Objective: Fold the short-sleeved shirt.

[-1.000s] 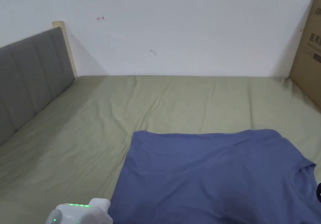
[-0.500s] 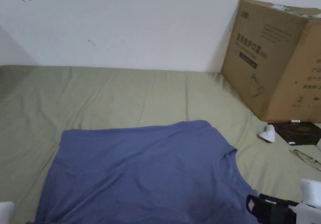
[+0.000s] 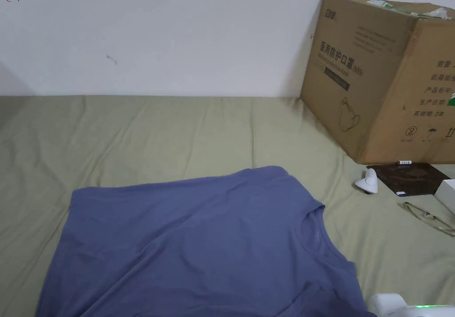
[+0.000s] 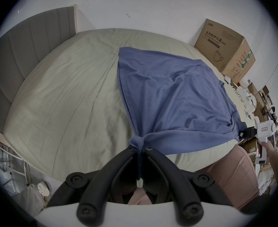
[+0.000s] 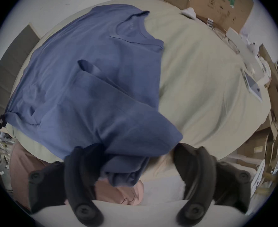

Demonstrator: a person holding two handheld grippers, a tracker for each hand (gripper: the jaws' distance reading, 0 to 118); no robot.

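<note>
I was in a bedroom: a bed (image 3: pixel 177 127) with a padded headboard (image 4: pixel 28 50), and cardboard boxes (image 3: pixel 382 78) stacked against the wall.

Short-sleeved shirt (image 3: pixel 191 242): plain slate blue, unpatterned. Bed sheet (image 3: pixel 155 131): pale olive green, plain. Headboard (image 4: pixel 28 50): grey, with vertical stripes. Cardboard box (image 3: pixel 382 78): brown, dark print, some green markings. Wall (image 3: pixel 177 33): white, small marks. Left gripper (image 4: pixel 139 150): black jaws. Right gripper (image 5: pixel 126 170): black jaws.

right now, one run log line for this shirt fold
stage: near edge held | left gripper: shut on blue shirt hem corner | right gripper: jaws open, sleeve draped between them | bed: shirt spread
</note>
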